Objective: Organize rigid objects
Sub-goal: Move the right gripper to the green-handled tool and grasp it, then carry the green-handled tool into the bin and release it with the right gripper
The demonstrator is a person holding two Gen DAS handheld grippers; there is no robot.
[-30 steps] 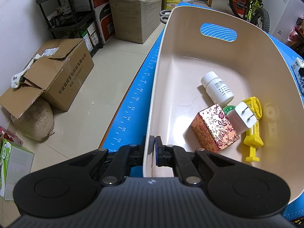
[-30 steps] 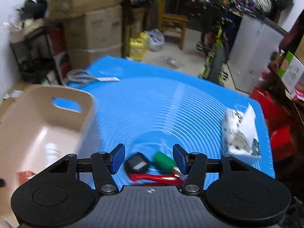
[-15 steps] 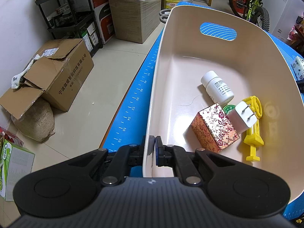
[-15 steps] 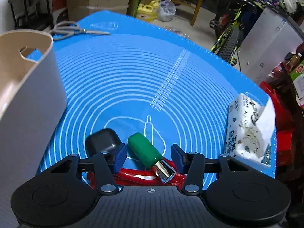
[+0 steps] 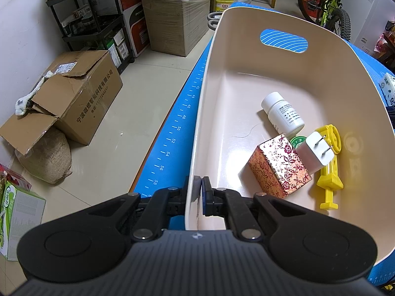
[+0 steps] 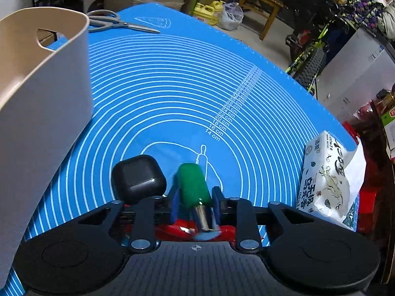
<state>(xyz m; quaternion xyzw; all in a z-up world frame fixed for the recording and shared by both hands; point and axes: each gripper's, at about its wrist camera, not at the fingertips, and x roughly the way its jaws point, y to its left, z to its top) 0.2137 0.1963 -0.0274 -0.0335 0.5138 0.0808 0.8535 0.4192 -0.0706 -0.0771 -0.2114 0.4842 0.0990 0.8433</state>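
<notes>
4 items are already seen in the beige bin (image 5: 246, 79), whose rim is pinched by the left gripper (image 5: 199, 190). The green-handled tool (image 6: 193, 187) is clamped in the right gripper (image 6: 195, 203) at 6 o'clock; a black case (image 6: 138, 176) and scissors (image 6: 116, 22) at 11 o'clock remain on the mat.

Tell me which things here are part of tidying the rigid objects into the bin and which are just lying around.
Part of the job:
beige bin
green-handled tool
black case
red tool
scissors
right gripper
left gripper

Just lying about:
tissue pack
cardboard box
bicycle
</notes>
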